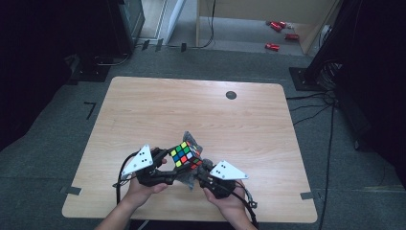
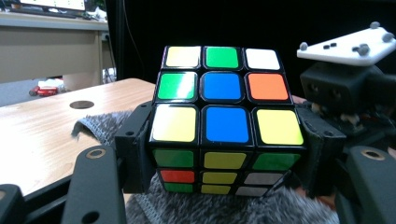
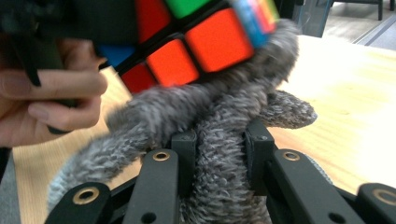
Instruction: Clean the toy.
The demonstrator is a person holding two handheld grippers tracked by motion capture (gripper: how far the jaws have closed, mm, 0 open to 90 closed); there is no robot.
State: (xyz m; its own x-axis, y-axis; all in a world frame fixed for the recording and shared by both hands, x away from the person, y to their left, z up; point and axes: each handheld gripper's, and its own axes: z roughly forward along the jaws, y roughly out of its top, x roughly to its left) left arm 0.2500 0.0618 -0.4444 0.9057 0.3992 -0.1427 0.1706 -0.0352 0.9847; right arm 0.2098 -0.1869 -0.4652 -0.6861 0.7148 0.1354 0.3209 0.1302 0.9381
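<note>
Nearest to us, at the table's front edge, our two hands come up from below, each with a gripper. Our left gripper [image 1: 168, 163] has its jaws clamped on the puzzle cube [image 1: 186, 154] — in the left gripper view the two black pads press flat against opposite side faces of the cube [image 2: 226, 121], which sits upright between them with a yellow, blue, yellow row facing the camera and green, blue and orange squares above. The cube is lifted off the wood, just above the near middle of the table [image 1: 143, 110].

Our right gripper [image 1: 203, 172] is pinched tight on a grey fuzzy cloth [image 1: 191, 178]. In the right gripper view its jaws stand close together with a thick fold of the cloth [image 3: 219, 154] squeezed between them, and the cloth bunches up against the underside of the cube [image 3: 196, 46], touching its orange and red squares. The fingers [image 3: 51, 98] of our left hand show at the left of that view, wrapped round their own gripper.

From the left gripper view, the cloth [image 2: 102, 126] spreads beneath and behind the cube, one corner lying towards the table top.

Farther off, a small dark round disc [image 1: 231, 95] sits near the table's far edge — well apart from the cube. Beyond the table, on the floor by a wooden frame, lie a few red objects [image 1: 277, 33].
</note>
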